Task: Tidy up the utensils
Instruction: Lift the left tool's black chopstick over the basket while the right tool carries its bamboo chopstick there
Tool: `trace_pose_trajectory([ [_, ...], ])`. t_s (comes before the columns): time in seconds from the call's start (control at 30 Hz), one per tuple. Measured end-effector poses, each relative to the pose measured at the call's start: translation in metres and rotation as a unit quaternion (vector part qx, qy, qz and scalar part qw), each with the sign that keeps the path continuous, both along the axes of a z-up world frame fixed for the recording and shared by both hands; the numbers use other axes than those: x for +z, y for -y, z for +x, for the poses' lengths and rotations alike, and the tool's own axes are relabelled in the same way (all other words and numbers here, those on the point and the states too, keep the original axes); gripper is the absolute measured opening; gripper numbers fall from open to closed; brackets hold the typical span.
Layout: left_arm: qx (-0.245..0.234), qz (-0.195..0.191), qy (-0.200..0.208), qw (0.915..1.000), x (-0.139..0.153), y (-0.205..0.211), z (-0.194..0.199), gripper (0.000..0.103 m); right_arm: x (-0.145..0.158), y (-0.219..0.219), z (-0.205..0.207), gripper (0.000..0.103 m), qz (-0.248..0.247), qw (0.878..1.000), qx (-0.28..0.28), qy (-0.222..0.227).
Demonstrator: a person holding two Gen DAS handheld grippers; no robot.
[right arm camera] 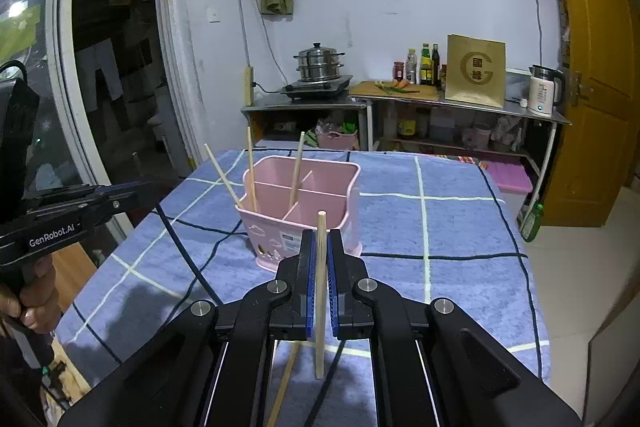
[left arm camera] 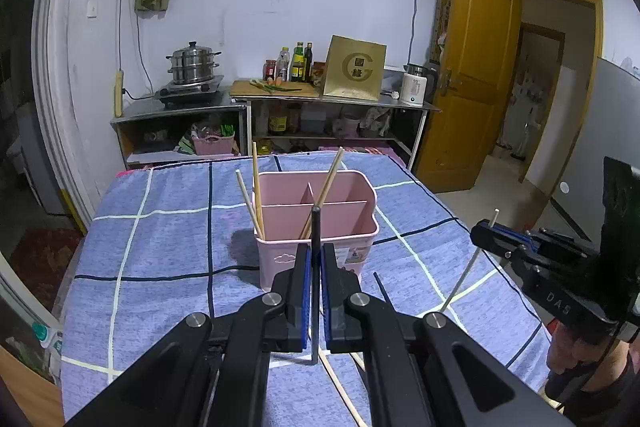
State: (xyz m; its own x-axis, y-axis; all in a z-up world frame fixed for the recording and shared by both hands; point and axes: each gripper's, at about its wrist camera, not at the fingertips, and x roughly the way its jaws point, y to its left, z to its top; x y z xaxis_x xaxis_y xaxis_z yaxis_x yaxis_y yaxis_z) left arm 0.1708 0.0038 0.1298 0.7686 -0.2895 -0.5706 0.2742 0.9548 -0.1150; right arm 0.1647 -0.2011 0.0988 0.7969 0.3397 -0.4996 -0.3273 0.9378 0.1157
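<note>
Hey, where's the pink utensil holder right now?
The pink utensil holder stands on the blue checked tablecloth, mid-table just beyond both claws. In the right wrist view it sits slightly left of centre, with wooden chopsticks leaning inside.

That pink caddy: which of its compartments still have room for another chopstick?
The pink caddy has free room in its right rear compartment, bordered by the centre divider and right wall. The front trough is crowded at its left end, where wooden chopsticks lean; one more stands mid-caddy.

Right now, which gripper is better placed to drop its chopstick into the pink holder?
Left, marginally. The left gripper holds its dark chopstick lined up with the pink holder; the right gripper and its pale chopstick sit slightly off-centre.
</note>
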Motion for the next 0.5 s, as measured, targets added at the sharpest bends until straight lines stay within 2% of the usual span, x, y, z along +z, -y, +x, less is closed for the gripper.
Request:
trace_pose_trajectory([
  [0.33,-0.009,-0.014,-0.018,0.9997,0.006,-0.004,0.020,0.004,0.000,-0.011,0.017,0.005,0.011,1.000,0.009,-0.005],
  [0.5,-0.006,-0.036,-0.013,0.9992,0.022,-0.012,0.034,0.004,0.011,-0.016,0.026,0.005,0.026,1.000,0.013,0.006],
])
